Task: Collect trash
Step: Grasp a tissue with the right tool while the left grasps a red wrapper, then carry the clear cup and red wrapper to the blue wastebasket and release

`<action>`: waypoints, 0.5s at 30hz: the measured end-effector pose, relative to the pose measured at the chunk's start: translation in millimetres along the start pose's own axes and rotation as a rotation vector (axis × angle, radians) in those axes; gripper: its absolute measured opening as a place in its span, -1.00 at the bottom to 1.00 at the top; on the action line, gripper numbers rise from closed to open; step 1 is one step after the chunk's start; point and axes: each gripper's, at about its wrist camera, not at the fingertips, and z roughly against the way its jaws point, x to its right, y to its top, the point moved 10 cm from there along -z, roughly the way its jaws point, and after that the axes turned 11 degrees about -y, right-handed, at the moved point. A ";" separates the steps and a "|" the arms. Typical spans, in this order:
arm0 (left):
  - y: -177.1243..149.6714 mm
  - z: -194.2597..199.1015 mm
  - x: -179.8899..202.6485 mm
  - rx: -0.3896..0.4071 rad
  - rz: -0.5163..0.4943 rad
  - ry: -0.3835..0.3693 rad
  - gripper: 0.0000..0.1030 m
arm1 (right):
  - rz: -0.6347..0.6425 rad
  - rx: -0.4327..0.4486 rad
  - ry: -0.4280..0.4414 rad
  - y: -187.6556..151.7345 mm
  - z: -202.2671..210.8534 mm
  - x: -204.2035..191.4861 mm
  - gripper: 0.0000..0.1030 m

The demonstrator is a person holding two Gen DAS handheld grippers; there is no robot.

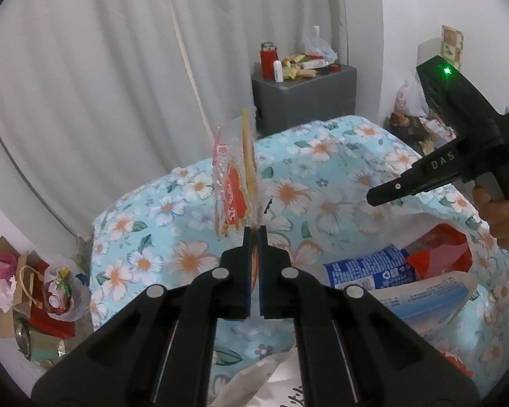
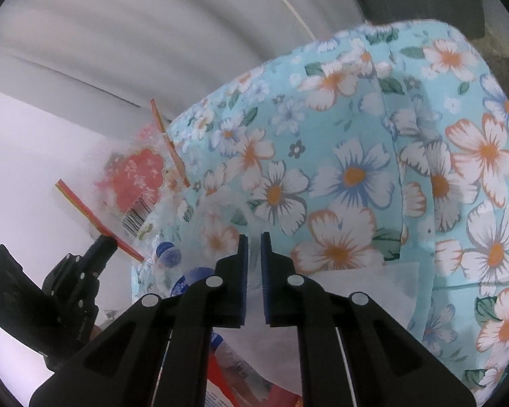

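We hold our black two-finger left gripper [image 1: 253,237] angled downward, its blue-padded fingers [image 1: 246,264] pressed together on the lower edge of a clear plastic wrapper with red print [image 1: 232,183], which stands upright above them. Our black right gripper [image 2: 254,244] also tilts downward, its fingers [image 2: 243,271] nearly together on a thin white sheet [image 2: 356,288]. Our right hand [image 1: 502,210] wraps around that gripper's handle.

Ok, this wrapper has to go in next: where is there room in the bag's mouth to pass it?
Open room lies under the floral bag's raised rim, between the right gripper and the red packet. Lower down it is crowded: blue-labelled bottle and pale carton fill the mouth. The wrapper is in the left gripper.
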 end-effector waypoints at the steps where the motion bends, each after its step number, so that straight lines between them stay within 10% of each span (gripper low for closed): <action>1: 1.2 2.4 -0.8 0.007 0.000 0.004 -0.98 | 0.007 0.014 -0.002 1.4 2.9 -1.5 -0.87; 15: 31.3 72.1 19.0 0.169 0.001 -0.005 -0.99 | -0.057 0.223 0.120 -6.2 94.5 -4.7 -0.89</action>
